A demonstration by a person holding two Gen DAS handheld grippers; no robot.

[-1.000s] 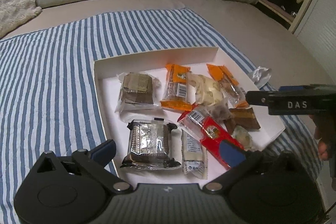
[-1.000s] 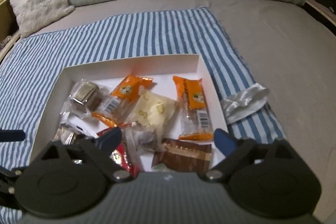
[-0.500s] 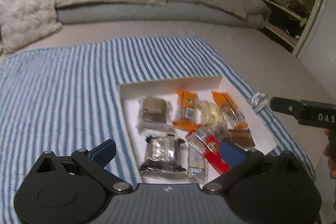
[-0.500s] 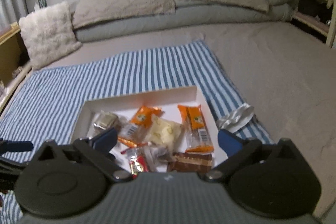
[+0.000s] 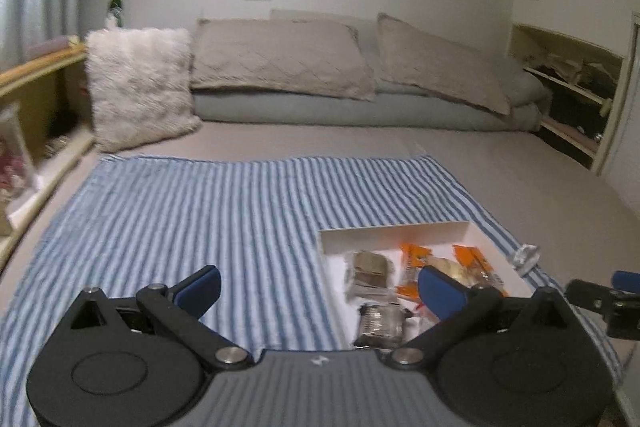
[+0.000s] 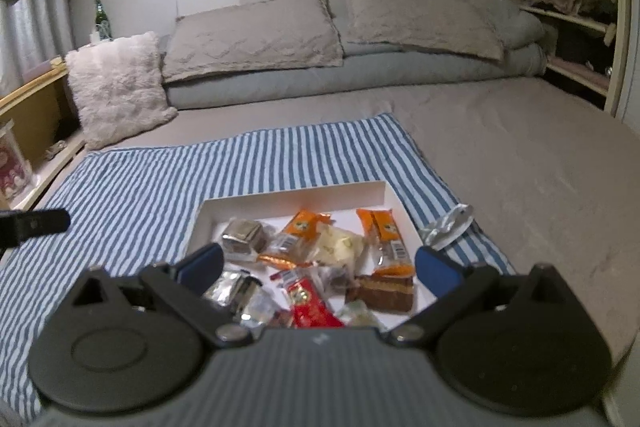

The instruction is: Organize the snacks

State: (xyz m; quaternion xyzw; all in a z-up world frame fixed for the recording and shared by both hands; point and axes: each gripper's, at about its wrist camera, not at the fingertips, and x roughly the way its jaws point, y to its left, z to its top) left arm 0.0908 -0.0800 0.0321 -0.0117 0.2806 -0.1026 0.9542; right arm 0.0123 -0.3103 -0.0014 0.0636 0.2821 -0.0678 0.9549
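The shallow white cardboard box (image 6: 294, 199) sits on a blue and white striped cloth (image 6: 140, 187) on the big grey bed (image 6: 520, 163), and it is full of small snack packs: two orange packs (image 6: 384, 227), a red pack (image 6: 312, 307), a brown cake slice (image 6: 384, 291) and shiny silver packs (image 6: 240, 235). A crumpled silver wrapper (image 6: 448, 225) lies on the cloth just beside the box. The right gripper (image 6: 318, 265) is wide open over the box with nothing in it, and the left gripper (image 5: 320, 283) is wide open and empty too.
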